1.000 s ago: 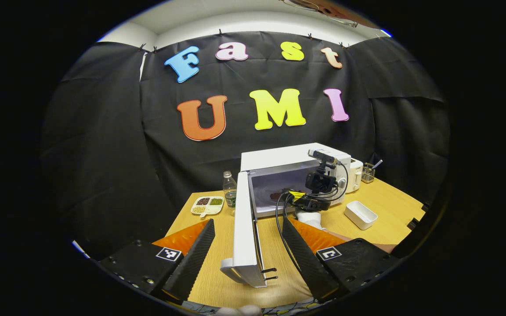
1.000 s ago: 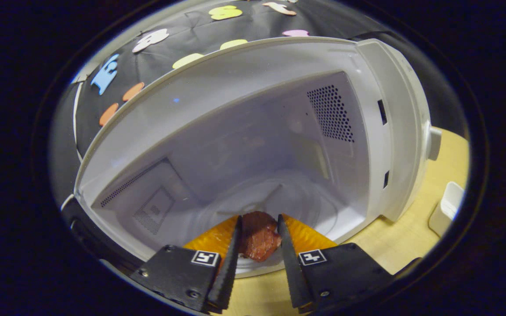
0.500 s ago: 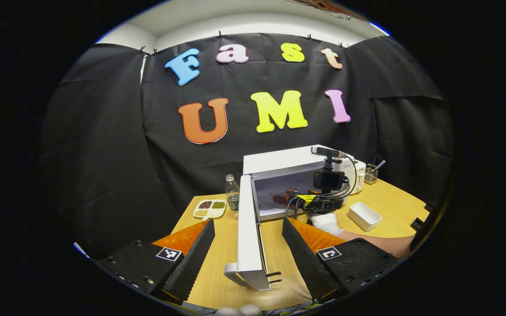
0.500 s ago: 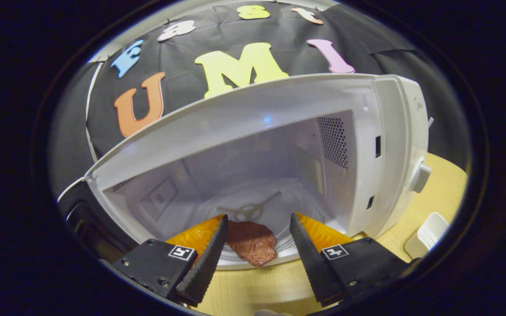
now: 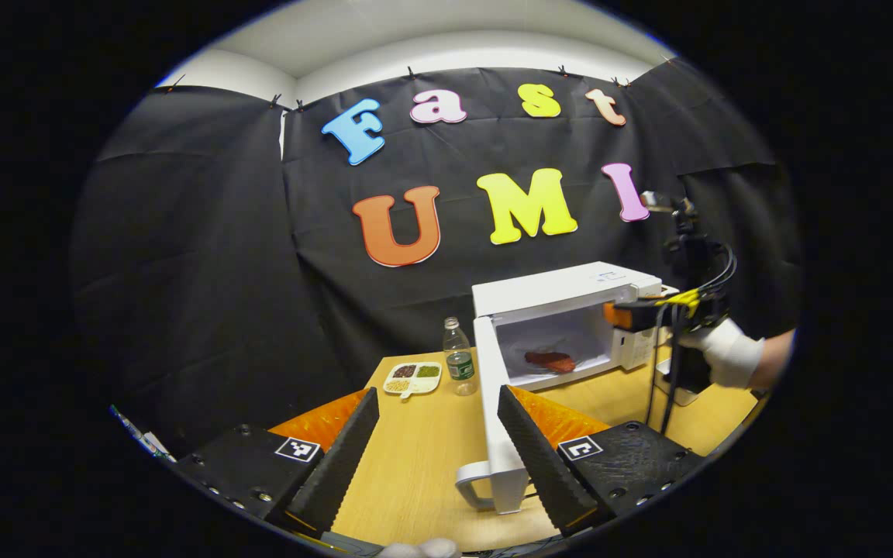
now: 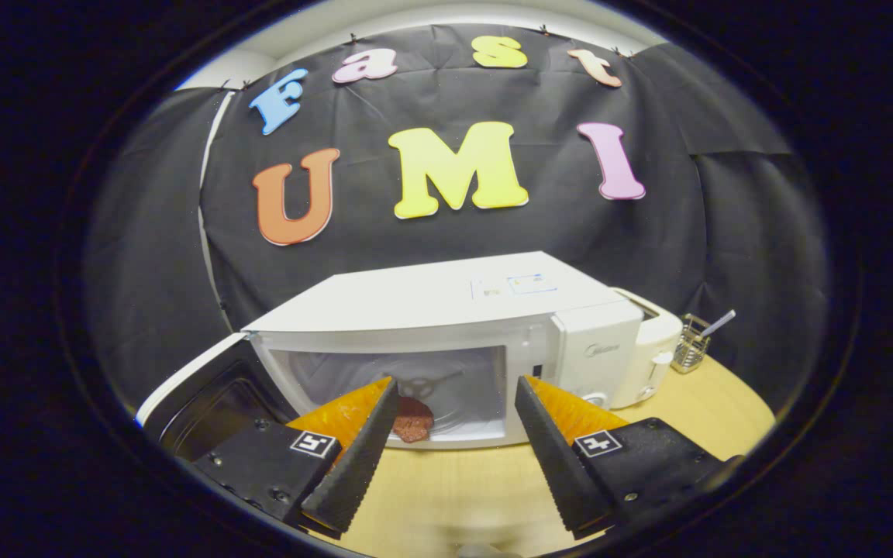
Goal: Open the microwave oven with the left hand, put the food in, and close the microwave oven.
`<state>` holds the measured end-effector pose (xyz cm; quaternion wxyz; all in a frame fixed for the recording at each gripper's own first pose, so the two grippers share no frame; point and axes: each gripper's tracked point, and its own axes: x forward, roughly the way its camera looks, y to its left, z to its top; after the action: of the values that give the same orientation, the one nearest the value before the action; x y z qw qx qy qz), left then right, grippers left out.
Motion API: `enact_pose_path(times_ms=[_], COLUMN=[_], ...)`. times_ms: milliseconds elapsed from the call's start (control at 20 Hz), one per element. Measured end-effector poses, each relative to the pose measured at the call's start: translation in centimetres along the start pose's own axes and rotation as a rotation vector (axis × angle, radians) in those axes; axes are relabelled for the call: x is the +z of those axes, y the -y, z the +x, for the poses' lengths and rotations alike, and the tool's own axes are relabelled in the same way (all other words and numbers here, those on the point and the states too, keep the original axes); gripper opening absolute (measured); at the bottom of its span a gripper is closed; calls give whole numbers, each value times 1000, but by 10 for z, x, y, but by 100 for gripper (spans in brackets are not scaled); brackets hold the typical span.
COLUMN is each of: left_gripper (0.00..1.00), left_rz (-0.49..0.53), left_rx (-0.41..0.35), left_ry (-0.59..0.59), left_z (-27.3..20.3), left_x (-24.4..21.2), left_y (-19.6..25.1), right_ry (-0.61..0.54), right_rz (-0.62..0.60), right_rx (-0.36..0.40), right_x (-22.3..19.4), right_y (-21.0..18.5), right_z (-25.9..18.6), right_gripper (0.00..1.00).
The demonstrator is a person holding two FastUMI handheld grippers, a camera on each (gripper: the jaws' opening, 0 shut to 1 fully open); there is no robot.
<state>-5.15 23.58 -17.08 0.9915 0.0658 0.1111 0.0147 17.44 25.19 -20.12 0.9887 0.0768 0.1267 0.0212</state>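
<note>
In the left gripper view, the left gripper (image 5: 439, 449) sits at the bottom of the frame with its fingers spread apart and nothing between them. The microwave (image 5: 570, 291) stands right of centre on the table (image 5: 423, 457), and its door (image 5: 497, 418) is swung open toward the camera, the handle end just beside the right finger. The food (image 5: 549, 361), a reddish piece, lies inside the cavity. At the right edge a gloved hand (image 5: 725, 355) holds the right gripper (image 5: 632, 314), raised just outside the microwave's front. A bottle (image 5: 458, 366) and a tray (image 5: 412, 377) stand left of the door. In the right gripper view, the right gripper (image 6: 454, 457) is open and empty at the bottom, with the food (image 6: 413, 419) seen beyond its left finger inside the microwave (image 6: 446, 310).
</note>
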Motion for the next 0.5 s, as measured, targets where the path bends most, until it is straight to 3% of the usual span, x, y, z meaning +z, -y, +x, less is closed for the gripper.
enact_pose_path(times_ms=[50, 100, 150, 200, 300, 350, 400, 450, 500], left_gripper=[95, 95, 88, 95, 89, 75, 53, 37, 12], left_rz=[11, 13, 16, 18, 4, -12, -23, -41, -52], left_rx=[15, 23, 38, 44, 56, 62, 85, 95, 111], left_ry=[-8, -26, -41, -68, -116, -148, -166, -183, -185], left_z=[0, -1, -1, -3, -8, -9, -11, -11, -7], left_x=[-8, -19, -30, -43, -67, -80, -92, -104, -112], left_y=[-7, -13, -19, -23, -30, -31, -36, -38, -39], right_ry=[-6, -16, -25, -33, -33, -34, -37, -38, -40], right_rz=[-8, -19, -27, -40, -70, -80, -88, -95, -101], right_rx=[11, 20, 24, 28, 14, 15, 11, 12, 9], right_x=[5, 8, 9, 12, 19, 21, 21, 22, 23], right_y=[5, 12, 19, 25, 42, 46, 53, 57, 61], right_z=[-15, -27, -39, -51, -72, -81, -88, -95, -101], right_gripper=[89, 97, 97, 97, 97, 97, 97, 97, 97])
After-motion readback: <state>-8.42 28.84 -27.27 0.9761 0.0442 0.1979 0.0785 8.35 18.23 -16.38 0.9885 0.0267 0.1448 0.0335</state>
